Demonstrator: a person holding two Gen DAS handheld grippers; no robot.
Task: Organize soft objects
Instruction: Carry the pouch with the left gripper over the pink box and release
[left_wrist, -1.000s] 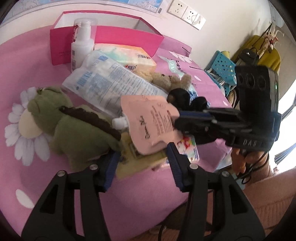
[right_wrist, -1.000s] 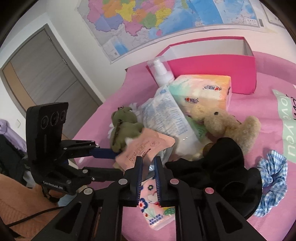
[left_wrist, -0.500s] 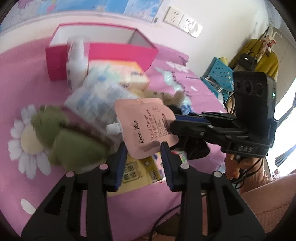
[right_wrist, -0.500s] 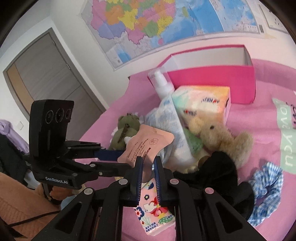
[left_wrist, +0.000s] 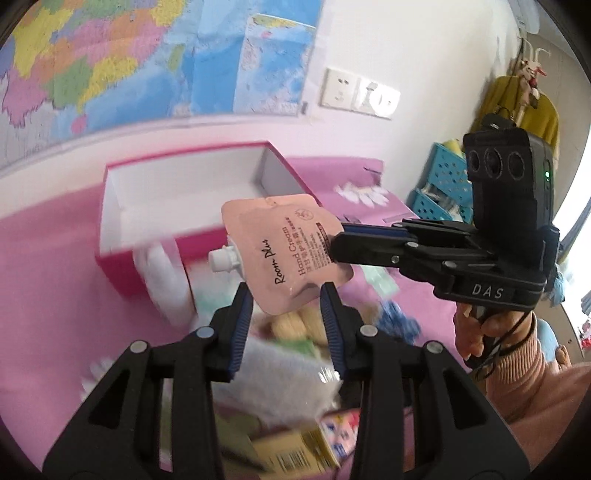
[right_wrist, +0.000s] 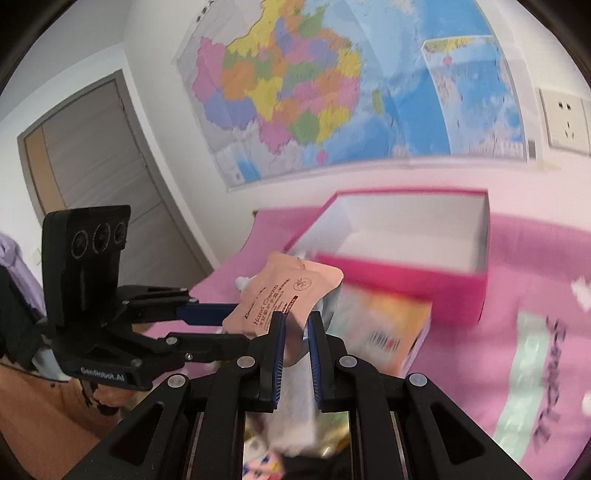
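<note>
tongs (left_wrist: 286, 295): black frames | blue pads – silver screws | sleeve (left_wrist: 532, 373): pink knit

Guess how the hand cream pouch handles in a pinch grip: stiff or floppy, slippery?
Pouch likely semi-floppy: its edges curl where the left gripper and right gripper hold it. Its smooth film looks slippery. The side spout probably weights it unevenly, so it may swing.

Home bedroom, pink flowered bedspread (right_wrist: 517, 258), wall map (right_wrist: 332, 92), door (right_wrist: 92, 155), hanging clothes (left_wrist: 517, 107)
</note>
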